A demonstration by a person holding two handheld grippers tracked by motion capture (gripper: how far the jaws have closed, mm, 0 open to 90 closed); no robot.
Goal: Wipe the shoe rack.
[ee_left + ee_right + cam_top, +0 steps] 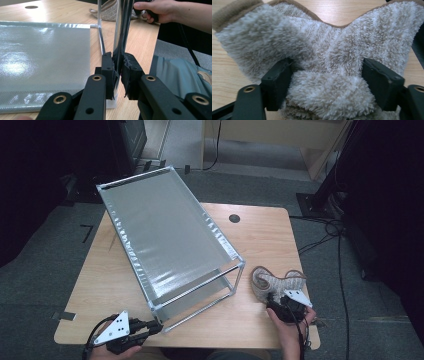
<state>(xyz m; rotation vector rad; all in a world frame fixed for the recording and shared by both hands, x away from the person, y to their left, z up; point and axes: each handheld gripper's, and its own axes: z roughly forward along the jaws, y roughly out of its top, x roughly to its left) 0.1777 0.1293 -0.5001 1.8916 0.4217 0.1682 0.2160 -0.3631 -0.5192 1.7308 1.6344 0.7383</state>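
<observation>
We log a fleece slipper [324, 62] lying between our right gripper's [327, 82] parted jaws, while our left gripper [119, 72] is clamped on the metal rack's [170, 240] corner post.

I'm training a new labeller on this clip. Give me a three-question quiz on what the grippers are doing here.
1. True or false: the left gripper is clamped on a post of the rack.
2. What lies between the right gripper's jaws? A) a cable B) a fleece cloth C) nothing
3. Fill in: the cloth lies on the ____, beside the rack.

Key: 1 true; 2 B; 3 table.
</observation>
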